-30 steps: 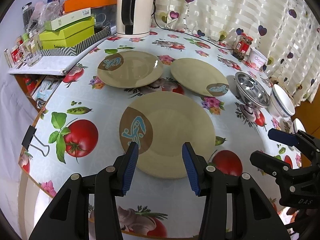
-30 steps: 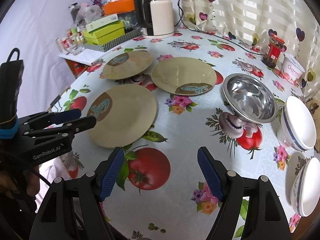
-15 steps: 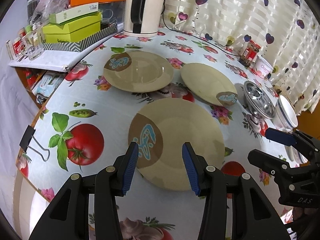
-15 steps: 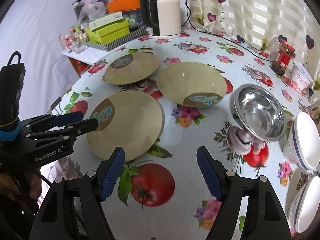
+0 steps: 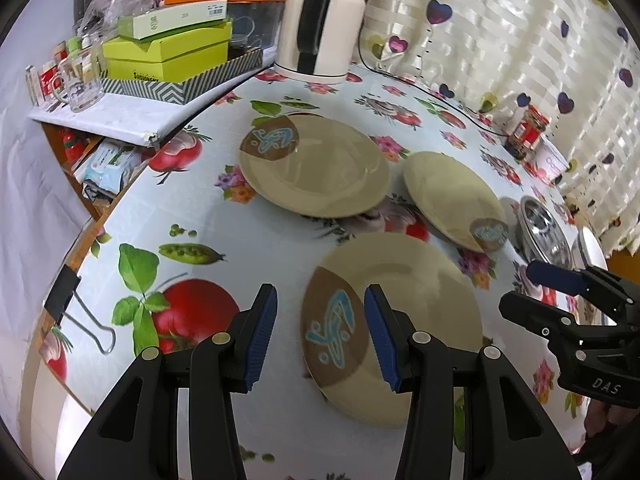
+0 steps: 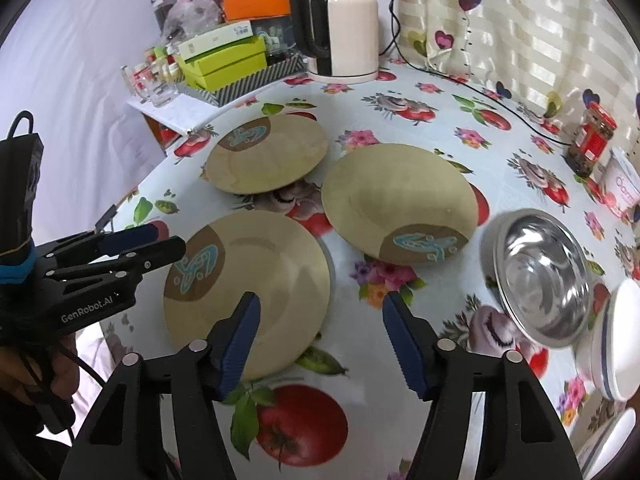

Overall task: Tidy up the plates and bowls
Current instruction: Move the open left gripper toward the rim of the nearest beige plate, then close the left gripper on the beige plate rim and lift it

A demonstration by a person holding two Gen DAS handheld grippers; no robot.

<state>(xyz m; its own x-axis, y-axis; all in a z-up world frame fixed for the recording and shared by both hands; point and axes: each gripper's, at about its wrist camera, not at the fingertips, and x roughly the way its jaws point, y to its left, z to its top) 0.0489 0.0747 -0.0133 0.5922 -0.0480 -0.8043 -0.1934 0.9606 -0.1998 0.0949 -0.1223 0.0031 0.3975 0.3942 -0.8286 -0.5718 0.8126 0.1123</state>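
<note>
Left tongs (image 5: 320, 330) hang open and empty over the near plate's (image 5: 404, 316) left edge, low centre of frame. Right tongs (image 6: 318, 338), closing on nothing, hover over its right rim; two more plates lie beyond on the worktop (image 6: 420, 120).

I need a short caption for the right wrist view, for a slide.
Right gripper, jaws closing on nothing, above the nearest of three plates; steel bowl to the right.

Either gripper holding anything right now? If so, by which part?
Nothing is held. The left gripper is open over the near plate, pads clear of it. The right gripper is closing, with only that plate's edge and tablecloth seen between its jaws, not gripped.
</note>
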